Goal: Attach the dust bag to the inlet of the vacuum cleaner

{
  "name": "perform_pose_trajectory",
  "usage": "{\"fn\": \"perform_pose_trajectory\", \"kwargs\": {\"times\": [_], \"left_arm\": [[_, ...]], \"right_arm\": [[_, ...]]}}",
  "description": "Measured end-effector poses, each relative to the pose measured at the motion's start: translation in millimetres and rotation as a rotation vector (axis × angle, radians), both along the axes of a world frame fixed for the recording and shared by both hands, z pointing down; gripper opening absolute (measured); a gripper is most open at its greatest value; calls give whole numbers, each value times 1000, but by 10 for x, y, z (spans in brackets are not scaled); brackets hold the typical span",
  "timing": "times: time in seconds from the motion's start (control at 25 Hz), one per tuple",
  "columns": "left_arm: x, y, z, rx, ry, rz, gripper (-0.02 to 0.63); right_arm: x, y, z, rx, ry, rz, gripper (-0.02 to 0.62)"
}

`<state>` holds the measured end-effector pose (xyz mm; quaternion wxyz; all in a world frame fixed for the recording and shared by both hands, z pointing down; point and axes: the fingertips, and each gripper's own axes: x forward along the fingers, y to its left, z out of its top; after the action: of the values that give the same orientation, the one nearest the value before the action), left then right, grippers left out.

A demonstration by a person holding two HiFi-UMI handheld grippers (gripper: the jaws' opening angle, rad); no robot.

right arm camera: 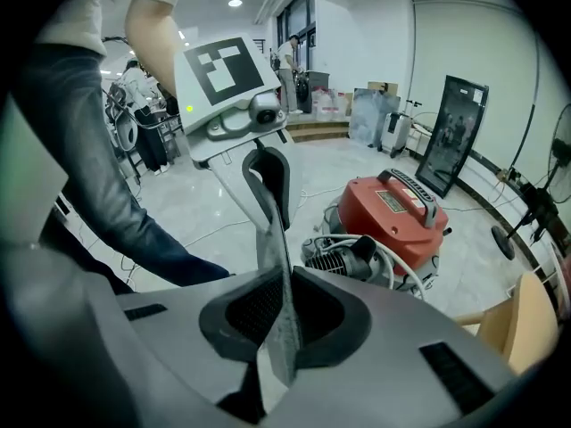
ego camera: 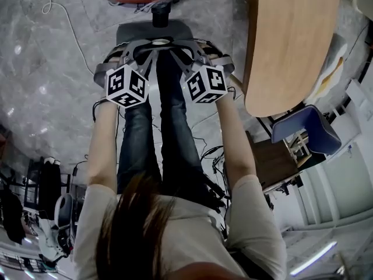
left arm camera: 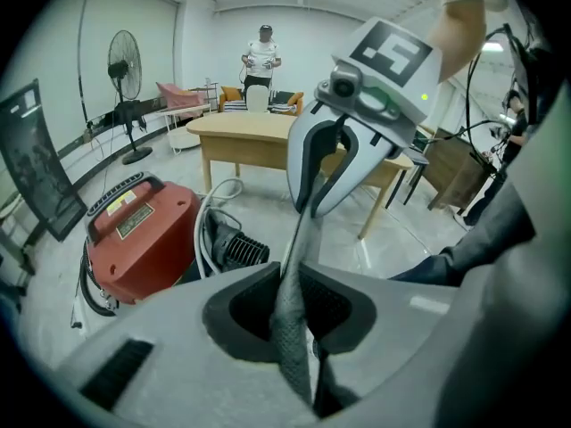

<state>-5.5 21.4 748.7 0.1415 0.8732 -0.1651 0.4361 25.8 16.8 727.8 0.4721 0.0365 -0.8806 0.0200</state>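
1. Grey woven dust bag (left arm camera: 298, 257) stretched between both tools. The left gripper (left arm camera: 299, 324) and right gripper (right arm camera: 281, 319) each pinched an edge, jaws nearly closed on fabric.
2. Farther off, the red plastic vacuum cleaner (right arm camera: 400, 205) sat on the floor, bag not yet on its inlet; fitting was left.
3. Both forearms (ego camera: 102, 150) reached forward and steeply down, side by side.

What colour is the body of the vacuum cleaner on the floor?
The vacuum cleaner is red; the right gripper view shows it best.

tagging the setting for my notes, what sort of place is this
Probably an indoor lab or workshop-style office: pale polished floor, a wooden table, a pedestal fan and a red vacuum cleaner.
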Motion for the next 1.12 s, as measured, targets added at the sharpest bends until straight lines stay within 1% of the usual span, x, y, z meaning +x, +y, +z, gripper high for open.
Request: {"fn": "perform_pose_trajectory", "kwargs": {"times": [0.4, 0.8, 1.12], "left_arm": [[18, -49, 458, -10, -20, 2, 52], [-32, -189, 639, -13, -30, -21, 52], [-45, -264, 671, -9, -38, -42, 52]], "right_arm": [[16, -57, 457, -15, 26, 31, 34], [-31, -207, 632, -8, 35, 35, 34], [-45, -290, 663, -7, 43, 47, 34]]}}
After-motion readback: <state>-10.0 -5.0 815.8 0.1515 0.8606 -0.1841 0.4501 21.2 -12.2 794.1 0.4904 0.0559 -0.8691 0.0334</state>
